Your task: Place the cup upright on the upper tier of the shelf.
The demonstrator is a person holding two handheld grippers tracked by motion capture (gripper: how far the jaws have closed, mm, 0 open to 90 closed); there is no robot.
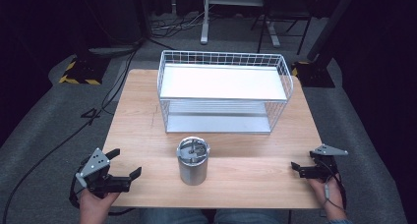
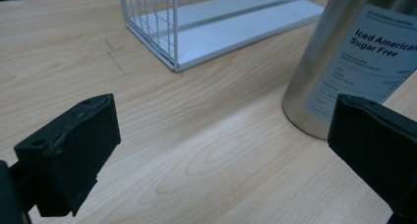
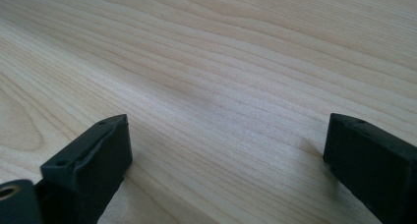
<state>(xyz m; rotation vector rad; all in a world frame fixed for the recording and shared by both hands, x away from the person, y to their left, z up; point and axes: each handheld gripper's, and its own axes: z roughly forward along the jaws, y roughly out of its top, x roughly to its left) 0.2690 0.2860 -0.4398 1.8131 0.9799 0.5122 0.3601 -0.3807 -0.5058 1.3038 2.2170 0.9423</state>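
Two grippers wait at the near table edge, both with jaws spread and empty. Lower left of the high view: left gripper (image 1: 124, 163), nearest the steel can (image 1: 193, 161); advisably it approaches level, jaws straddling the cylinder at mid-height, without nudging it. Centre: the can stands upright on the wooden table (image 1: 142, 116), just in front of the white wire basket (image 1: 223, 91), apart from it; brushed metal, pale label reading "Iced American… Sugar Free". Lower right: right gripper (image 1: 303, 168), well apart from the can.

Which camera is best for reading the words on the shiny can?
The left gripper view: the can sits close, label reading "Iced American... Sugar Free". The high view shows the whole can from above, label unseen. The right gripper view looks at bare table.
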